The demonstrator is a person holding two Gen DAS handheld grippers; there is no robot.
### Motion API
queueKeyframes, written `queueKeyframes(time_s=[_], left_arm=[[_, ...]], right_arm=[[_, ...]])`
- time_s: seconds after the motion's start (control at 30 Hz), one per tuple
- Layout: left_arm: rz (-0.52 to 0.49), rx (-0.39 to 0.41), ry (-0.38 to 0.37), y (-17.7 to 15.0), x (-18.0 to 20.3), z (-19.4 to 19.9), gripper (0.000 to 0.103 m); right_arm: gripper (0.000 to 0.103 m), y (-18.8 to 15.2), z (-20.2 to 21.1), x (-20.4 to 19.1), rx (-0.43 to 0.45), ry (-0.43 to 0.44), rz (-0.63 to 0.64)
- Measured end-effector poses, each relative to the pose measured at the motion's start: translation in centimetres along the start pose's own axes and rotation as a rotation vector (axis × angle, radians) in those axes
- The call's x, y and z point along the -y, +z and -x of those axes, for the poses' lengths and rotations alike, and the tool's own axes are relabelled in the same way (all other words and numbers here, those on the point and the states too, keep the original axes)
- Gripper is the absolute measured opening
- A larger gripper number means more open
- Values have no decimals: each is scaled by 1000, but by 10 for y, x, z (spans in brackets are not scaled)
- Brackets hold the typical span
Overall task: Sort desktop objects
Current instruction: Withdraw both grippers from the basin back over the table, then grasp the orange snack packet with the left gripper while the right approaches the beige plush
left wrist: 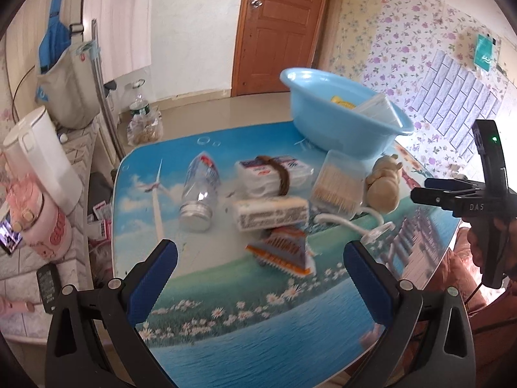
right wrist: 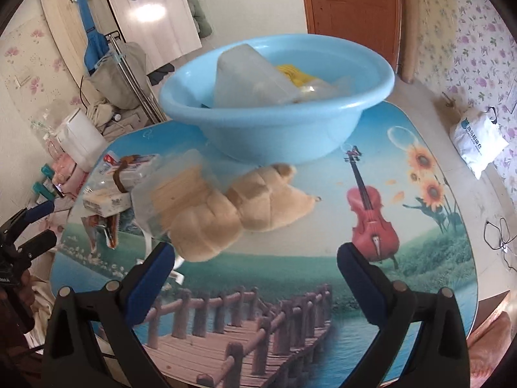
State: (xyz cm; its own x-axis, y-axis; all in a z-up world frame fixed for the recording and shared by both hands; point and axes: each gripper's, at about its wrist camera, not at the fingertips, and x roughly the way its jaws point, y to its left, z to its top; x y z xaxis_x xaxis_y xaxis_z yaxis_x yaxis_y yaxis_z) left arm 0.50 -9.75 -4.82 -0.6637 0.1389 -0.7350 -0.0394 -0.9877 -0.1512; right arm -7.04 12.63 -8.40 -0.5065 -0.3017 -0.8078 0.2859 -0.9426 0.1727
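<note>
Wide-open right gripper (right wrist: 252,258) is poised near plush toy (right wrist: 239,203); toothpick box (right wrist: 174,190) touching it could be knocked over.

A lived-in room of a home is shown: a panelled wooden door (left wrist: 282,29) is set beside walls papered with a flower pattern (left wrist: 416,32), and bags and clothes are hung on the wall at the left. A table (right wrist: 420,226) printed with a scenic picture is loaded with household odds and ends, a blue plastic basin (right wrist: 274,119) among them. A white kettle (left wrist: 42,158) is kept to the side.
</note>
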Motion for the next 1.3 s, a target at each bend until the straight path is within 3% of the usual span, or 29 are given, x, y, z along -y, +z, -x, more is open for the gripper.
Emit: queueKeyframes(time_s=[0.27, 0.4, 0.63, 0.7, 0.77, 0.87, 1.1, 1.23, 1.3], left_arm=[[2, -13, -33, -8, -3, -13, 103], [-54, -40, -42, -10, 8, -29, 103], [-86, -61, -61, -8, 18, -49, 101], [-85, -72, -65, -7, 18, -53, 86], [-85, -89, -62, -7, 17, -58, 57], [-87, -91, -71, -8, 16, -57, 47], [-85, -82, -99, -10, 14, -45, 43], [-89, -88, -110, -14, 15, -40, 43], [-90, -91, -111, -16, 15, -38, 43]], right_arm=[[103, 0, 5, -7, 47, 36, 25], [103, 2, 3, -12, 65, -17, 68], [103, 7, -4, -5, 41, 33, -3], [103, 9, -8, -6, 28, 50, -25], [103, 10, -12, -7, 7, 65, -50], [103, 9, -17, -11, -15, 81, -64], [103, 6, -32, -22, -70, 89, -84], [103, 5, -33, -28, -59, 83, -58], [90, 6, -31, -27, -55, 88, -54]])
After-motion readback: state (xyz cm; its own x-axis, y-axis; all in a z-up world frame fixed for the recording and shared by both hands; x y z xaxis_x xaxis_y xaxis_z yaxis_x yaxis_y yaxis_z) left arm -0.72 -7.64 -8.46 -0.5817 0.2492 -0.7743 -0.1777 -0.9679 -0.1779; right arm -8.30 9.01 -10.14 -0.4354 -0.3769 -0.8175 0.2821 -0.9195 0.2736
